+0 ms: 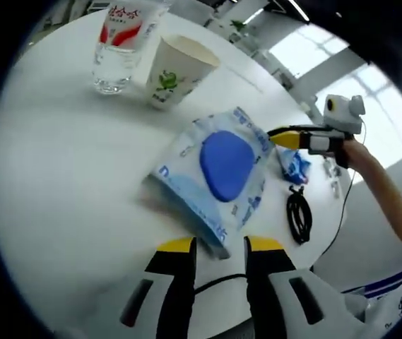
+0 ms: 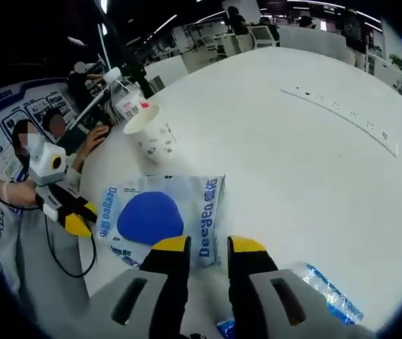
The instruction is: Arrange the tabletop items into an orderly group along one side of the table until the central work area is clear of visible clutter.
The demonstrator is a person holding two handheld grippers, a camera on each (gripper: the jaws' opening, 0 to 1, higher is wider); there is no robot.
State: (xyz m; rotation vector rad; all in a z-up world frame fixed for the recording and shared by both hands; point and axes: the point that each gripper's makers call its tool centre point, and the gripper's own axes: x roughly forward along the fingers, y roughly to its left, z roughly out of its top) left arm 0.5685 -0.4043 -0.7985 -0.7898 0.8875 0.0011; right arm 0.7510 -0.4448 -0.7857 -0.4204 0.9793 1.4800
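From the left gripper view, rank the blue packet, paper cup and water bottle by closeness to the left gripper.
1. Blue packet: nearest, lying flat just ahead of the left gripper.
2. Paper cup: farther up the table, left of centre.
3. Water bottle: standing beside the cup on its left; only slightly farther, close to call.

You can read "Deeyeo" in blue letters on the pack (image 2: 160, 215) in the right gripper view, running along its edge just ahead of your jaws; a second, smaller blue print sits on its opposite edge, too small to make out. In the left gripper view the pack (image 1: 218, 173) carries blue print you cannot resolve. The bottle (image 1: 121, 42) has a red-and-white label with characters, unreadable. The cup (image 1: 174, 70) bears a green mark, no legible text.
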